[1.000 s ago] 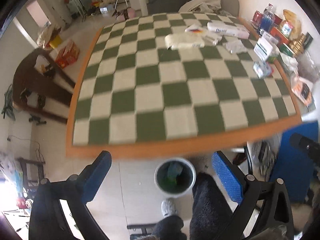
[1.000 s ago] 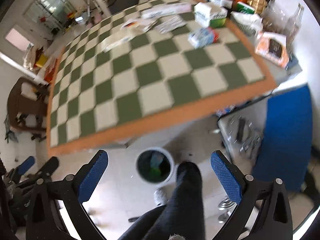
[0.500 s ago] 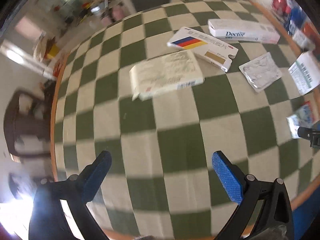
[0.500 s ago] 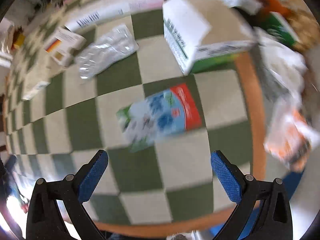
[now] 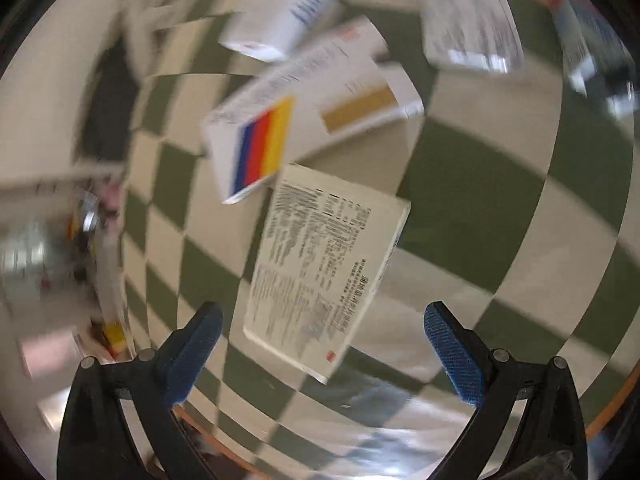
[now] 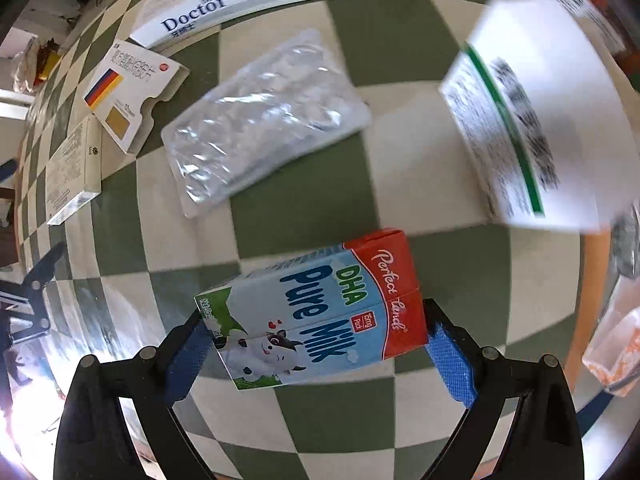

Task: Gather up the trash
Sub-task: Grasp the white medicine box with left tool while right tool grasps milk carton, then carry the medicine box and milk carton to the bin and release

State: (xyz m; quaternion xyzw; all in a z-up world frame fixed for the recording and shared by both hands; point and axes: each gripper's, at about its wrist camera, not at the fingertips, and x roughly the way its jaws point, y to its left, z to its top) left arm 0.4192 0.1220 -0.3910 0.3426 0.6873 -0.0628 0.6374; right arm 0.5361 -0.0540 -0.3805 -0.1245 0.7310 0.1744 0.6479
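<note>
Milk carton (image 6: 316, 312) lies on the checkered tablecloth (image 6: 400, 152) between the spread fingers of the right gripper (image 6: 316, 346), its ends at both pads; contact is unclear. Beyond it sits a clear plastic blister tray (image 6: 264, 120). The left gripper (image 5: 322, 334), also spread, hovers over a blurred printed flat box (image 5: 324, 268).

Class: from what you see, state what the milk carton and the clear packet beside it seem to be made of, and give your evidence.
Milk carton: probably coated paperboard, smooth and slightly glossy; sharp folded edges and printed faces show it.
Clear packet: apparently thin transparent plastic, shiny; the crinkled surface catches bright glints and the checks show through.
</note>
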